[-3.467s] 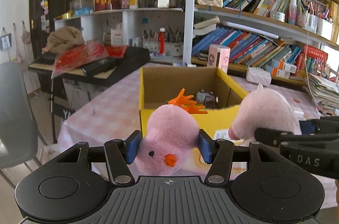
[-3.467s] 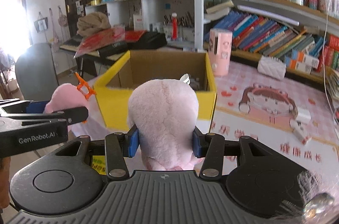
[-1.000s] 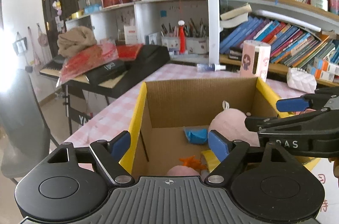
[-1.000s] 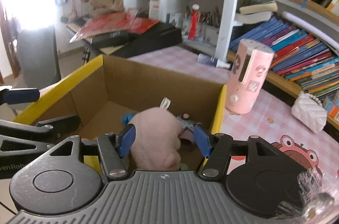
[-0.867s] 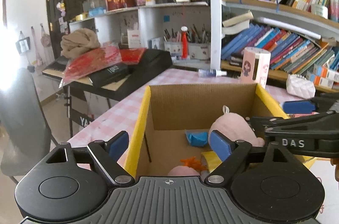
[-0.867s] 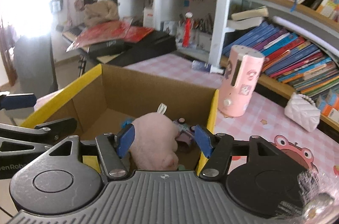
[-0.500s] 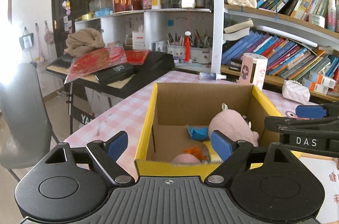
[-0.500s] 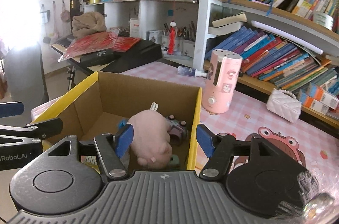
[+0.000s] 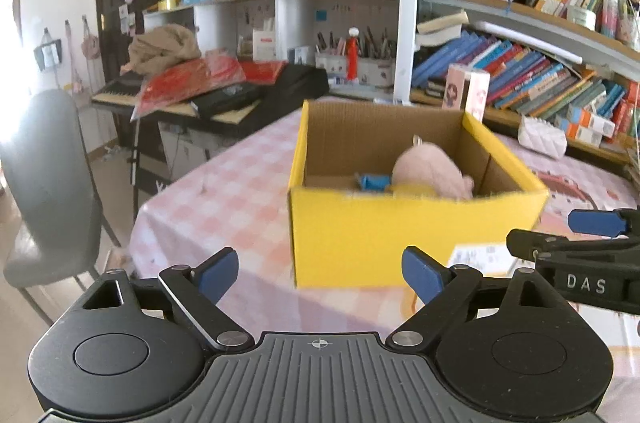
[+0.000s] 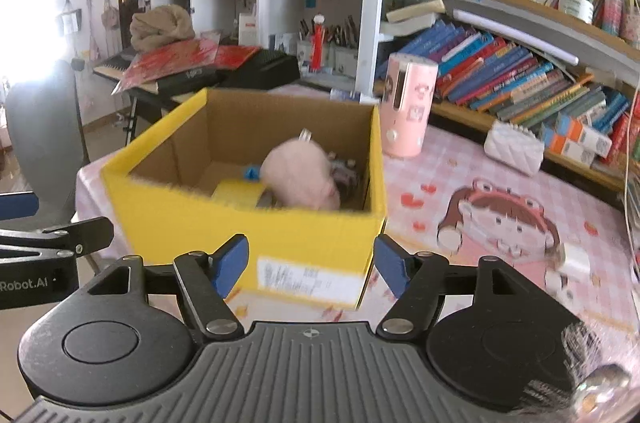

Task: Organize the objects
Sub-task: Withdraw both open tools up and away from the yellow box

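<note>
Both claws have drawn back from the yellow box (image 9: 412, 235). The left claw (image 9: 320, 273) and right claw (image 10: 312, 263), empty, are opening. We judge the pink plush toy (image 10: 300, 179) stowed.

- We see the left gripper (image 9: 320, 271) as black plastic: a ribbed centre plate, two round side discs, silver screws, blue finger pads (image 9: 218, 273).
- The right gripper (image 10: 312, 263) looks identical; seen from the left camera, its side carries white letters "DAS".
</note>
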`<state>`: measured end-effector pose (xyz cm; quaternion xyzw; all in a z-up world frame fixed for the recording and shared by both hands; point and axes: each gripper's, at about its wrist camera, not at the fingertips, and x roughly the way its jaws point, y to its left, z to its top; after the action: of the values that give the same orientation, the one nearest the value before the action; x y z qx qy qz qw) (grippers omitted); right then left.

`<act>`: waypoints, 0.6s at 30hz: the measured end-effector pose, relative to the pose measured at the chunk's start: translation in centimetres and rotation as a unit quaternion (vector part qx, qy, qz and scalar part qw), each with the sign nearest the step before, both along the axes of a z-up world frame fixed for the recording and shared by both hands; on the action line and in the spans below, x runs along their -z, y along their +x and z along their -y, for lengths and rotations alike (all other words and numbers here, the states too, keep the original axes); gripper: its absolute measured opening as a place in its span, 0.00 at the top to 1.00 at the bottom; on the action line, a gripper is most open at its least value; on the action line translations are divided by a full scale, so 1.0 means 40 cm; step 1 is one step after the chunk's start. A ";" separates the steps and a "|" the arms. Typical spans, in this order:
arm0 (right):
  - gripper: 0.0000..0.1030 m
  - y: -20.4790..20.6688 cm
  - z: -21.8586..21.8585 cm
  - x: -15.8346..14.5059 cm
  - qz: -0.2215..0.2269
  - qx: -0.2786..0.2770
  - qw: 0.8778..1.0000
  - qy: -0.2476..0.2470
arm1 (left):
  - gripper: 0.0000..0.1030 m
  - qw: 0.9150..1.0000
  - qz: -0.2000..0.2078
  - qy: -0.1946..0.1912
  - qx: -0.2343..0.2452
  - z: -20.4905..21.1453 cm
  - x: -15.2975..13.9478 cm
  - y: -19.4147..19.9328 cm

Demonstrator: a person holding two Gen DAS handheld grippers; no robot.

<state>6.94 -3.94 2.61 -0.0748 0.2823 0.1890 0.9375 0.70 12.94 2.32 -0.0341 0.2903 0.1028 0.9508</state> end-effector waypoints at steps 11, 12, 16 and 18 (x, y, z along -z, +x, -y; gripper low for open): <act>0.27 -0.131 -0.010 0.045 -0.025 0.006 0.999 -0.021 | 0.08 0.999 -0.029 -0.003 0.013 -0.005 0.027 -0.092; 0.27 -0.139 -0.010 0.048 -0.026 0.008 0.999 -0.022 | 0.08 0.999 -0.030 -0.003 0.015 -0.004 0.030 -0.101; 0.24 -0.165 -0.012 0.059 -0.031 0.014 0.999 -0.026 | 0.08 0.999 -0.038 -0.003 0.025 -0.002 0.038 -0.122; 0.24 -0.181 -0.013 0.064 -0.033 0.016 0.999 -0.028 | 0.08 0.999 -0.042 -0.004 0.029 -0.002 0.041 -0.130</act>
<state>-0.31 -3.42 0.03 -0.0903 0.3191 0.1680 0.9284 -4.51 13.02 0.67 -0.0254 0.3311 0.0752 0.9402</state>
